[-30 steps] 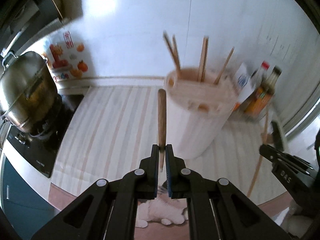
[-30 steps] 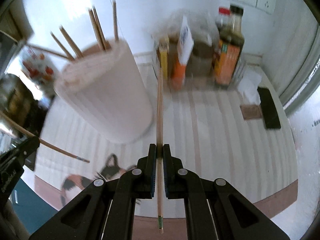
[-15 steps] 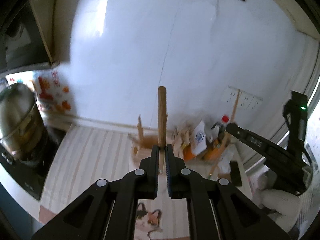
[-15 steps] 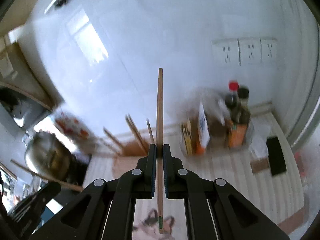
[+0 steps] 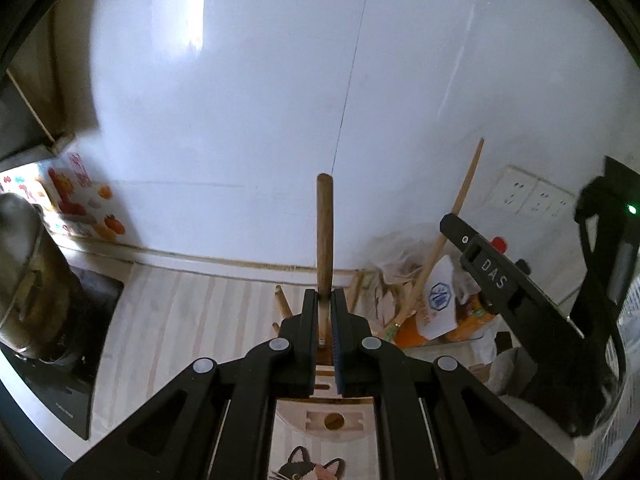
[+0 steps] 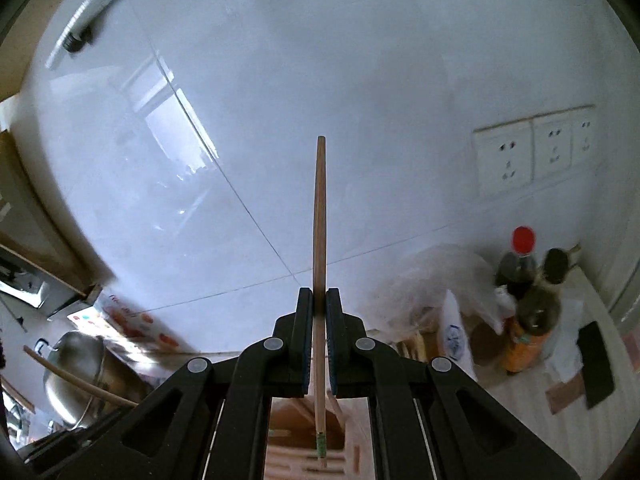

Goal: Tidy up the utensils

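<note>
Both grippers have risen and now sit above the utensil holder [image 5: 334, 420]. Left gripper [image 5: 325, 312] is clamped on a thick wooden stick [image 5: 325, 240]; right gripper [image 6: 319, 312] on a thin chopstick [image 6: 319, 220]. Shafts run 12-to-6; holder openings lie at 6 o'clock, directly below each tip.

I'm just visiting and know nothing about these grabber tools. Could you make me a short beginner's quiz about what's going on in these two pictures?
1. True or false: the left gripper is empty.
2. What does the right gripper hold? A) a fork B) a thin chopstick C) a knife
3. Fill in: directly below both grippers sits the wooden utensil ____.

Key:
1. False; it is shut on a thicker wooden stick.
2. B
3. holder
</note>
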